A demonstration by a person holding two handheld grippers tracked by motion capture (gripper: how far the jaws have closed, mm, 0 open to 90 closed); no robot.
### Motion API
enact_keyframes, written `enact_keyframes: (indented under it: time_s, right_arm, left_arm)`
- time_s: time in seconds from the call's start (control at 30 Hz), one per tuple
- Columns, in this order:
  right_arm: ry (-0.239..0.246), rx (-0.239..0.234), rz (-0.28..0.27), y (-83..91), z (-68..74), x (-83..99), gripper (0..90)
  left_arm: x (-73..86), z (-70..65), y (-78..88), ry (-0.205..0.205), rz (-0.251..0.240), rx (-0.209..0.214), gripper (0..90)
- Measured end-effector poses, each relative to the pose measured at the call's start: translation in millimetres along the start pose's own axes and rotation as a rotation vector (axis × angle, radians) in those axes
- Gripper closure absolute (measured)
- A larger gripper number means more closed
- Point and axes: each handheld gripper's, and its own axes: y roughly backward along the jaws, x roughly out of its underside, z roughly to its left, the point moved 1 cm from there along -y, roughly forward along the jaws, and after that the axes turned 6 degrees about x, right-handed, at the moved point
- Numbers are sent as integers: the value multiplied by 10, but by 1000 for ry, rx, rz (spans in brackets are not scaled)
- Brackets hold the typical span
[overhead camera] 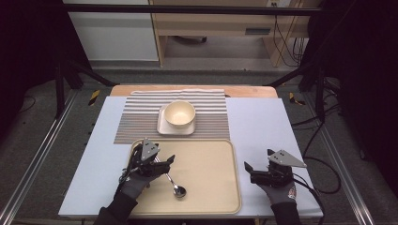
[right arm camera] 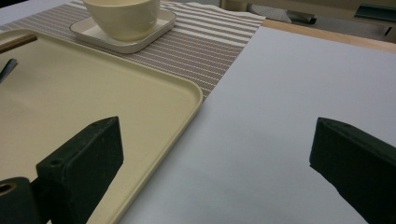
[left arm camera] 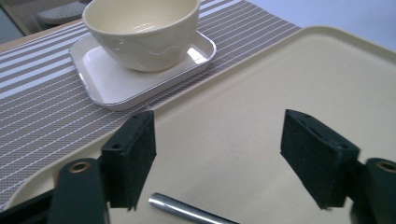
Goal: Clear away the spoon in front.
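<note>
A metal spoon (overhead camera: 177, 189) lies on the beige tray (overhead camera: 211, 168), bowl end toward the front. My left gripper (overhead camera: 166, 164) hovers open over the tray's left part. In the left gripper view its jaws (left arm camera: 219, 154) stand wide apart, with the spoon's handle (left arm camera: 187, 209) just below and between them, untouched. A cream bowl (overhead camera: 179, 114) sits on a square white plate (overhead camera: 163, 125) on the striped placemat (overhead camera: 136, 122) behind the tray. My right gripper (overhead camera: 248, 172) is open and empty over the pale table surface (right arm camera: 280, 116), right of the tray's edge (right arm camera: 187, 88).
The bowl (left arm camera: 140, 32) and its plate (left arm camera: 112, 81) stand just beyond the tray's far rim. A thin brown stick (right arm camera: 16, 43) and a grey handle (right arm camera: 7, 70) lie on the tray's far side in the right gripper view. Black frame posts flank the table.
</note>
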Motion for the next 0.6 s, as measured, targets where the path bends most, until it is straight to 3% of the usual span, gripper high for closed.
enact_keyframes:
  time_s: [0.3, 0.43, 0.6]
  right_arm:
    - [2, 4, -2, 6, -6, -1, 32]
    - [1, 3, -4, 12, -6, -3, 32]
    - [1, 1, -2, 9, -3, 0, 32]
  left_arm:
    - [97, -186, 80, 0, 42, 93, 612]
    - [159, -269, 82, -5, 85, 108, 758]
    - [190, -347, 60, -17, 110, 128, 857]
